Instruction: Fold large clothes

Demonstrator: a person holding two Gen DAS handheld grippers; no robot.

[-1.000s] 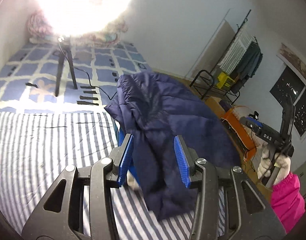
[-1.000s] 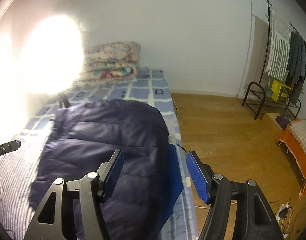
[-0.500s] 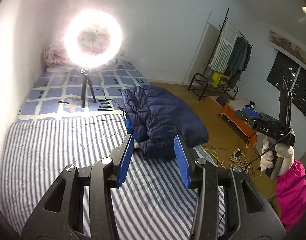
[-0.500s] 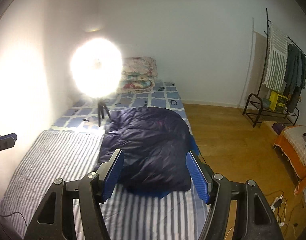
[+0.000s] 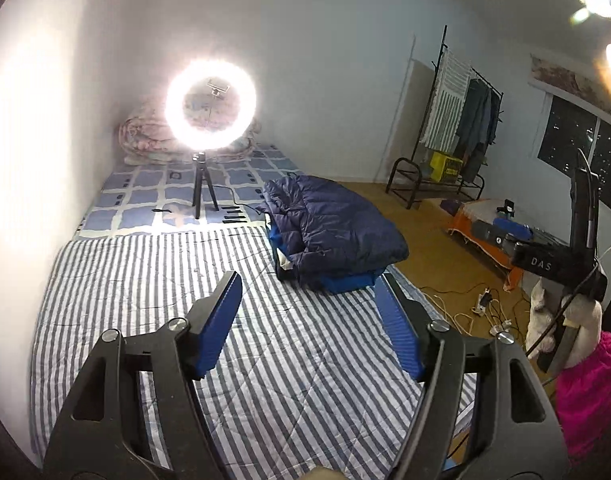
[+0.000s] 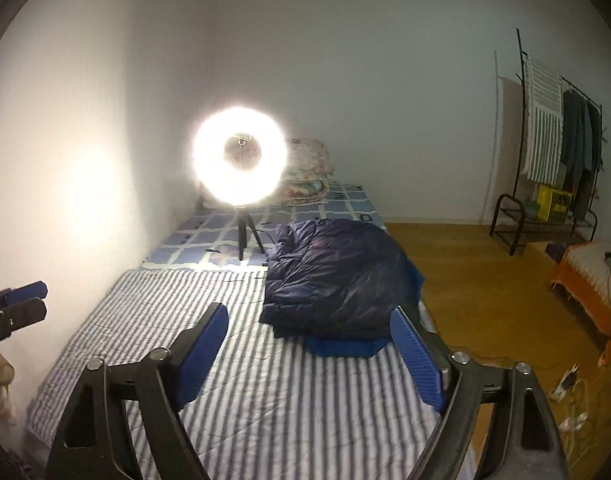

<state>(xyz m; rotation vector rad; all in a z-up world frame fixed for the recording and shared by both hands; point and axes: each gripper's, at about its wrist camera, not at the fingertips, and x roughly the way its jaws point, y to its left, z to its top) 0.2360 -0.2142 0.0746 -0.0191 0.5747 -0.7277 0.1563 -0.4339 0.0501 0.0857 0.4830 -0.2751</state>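
**Folded Jacket Rests at Bed's Edge as Both Claws Stand Empty**

The left claw [image 5: 307,320] and the right claw [image 6: 313,354] hang above the striped bedspread [image 5: 153,280], each with its blue pads spread wide and opening further, with nothing between them. Beyond them, the navy puffer jacket [image 5: 333,224] lies folded in a thick bundle on top of a folded blue garment [image 5: 347,282], near the bed's right edge beside the wooden floor [image 6: 477,276]. Just behind the pile, a glowing ring light [image 5: 210,106] stands on a small tripod on the checked sheet [image 5: 145,196]. Folded quilts [image 6: 309,178] sit against the far wall. A clothes rack [image 6: 553,140] stands across the room.
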